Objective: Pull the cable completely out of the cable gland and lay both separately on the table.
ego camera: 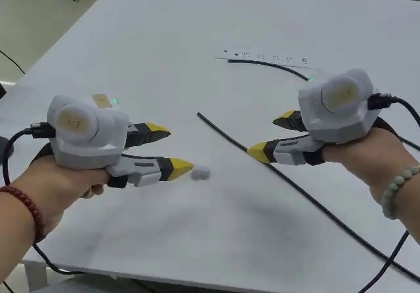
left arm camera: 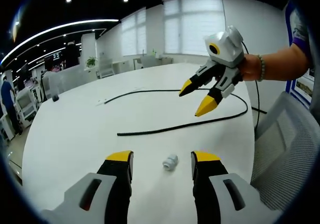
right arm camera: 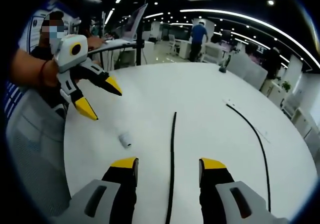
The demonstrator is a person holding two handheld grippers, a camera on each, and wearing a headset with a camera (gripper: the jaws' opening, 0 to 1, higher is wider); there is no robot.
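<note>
White table (ego camera: 164,44), office beyond: windows (left arm camera: 192,21) in left gripper view; ceiling lights (right arm camera: 240,16) and standing person (right arm camera: 198,33) in right gripper view. Loose gland (ego camera: 200,172) lies on table just off left gripper (ego camera: 178,151) tips, apart from cable (ego camera: 230,137). Right gripper view: cable runs straight on table between right gripper (ego camera: 264,136) jaws. Both grippers hand-held low over table, jaws apart, empty. Curved cable (ego camera: 275,65) farther back.

White table (ego camera: 164,44). Black cable (ego camera: 223,133). Whitish cable gland (ego camera: 200,172). Left gripper (ego camera: 178,151), right gripper (ego camera: 262,136): light grey bodies, black jaws, yellow tips. Dark red bead bracelet (ego camera: 29,208) on left wrist, pale green bead bracelet (ego camera: 397,188) on right.
</note>
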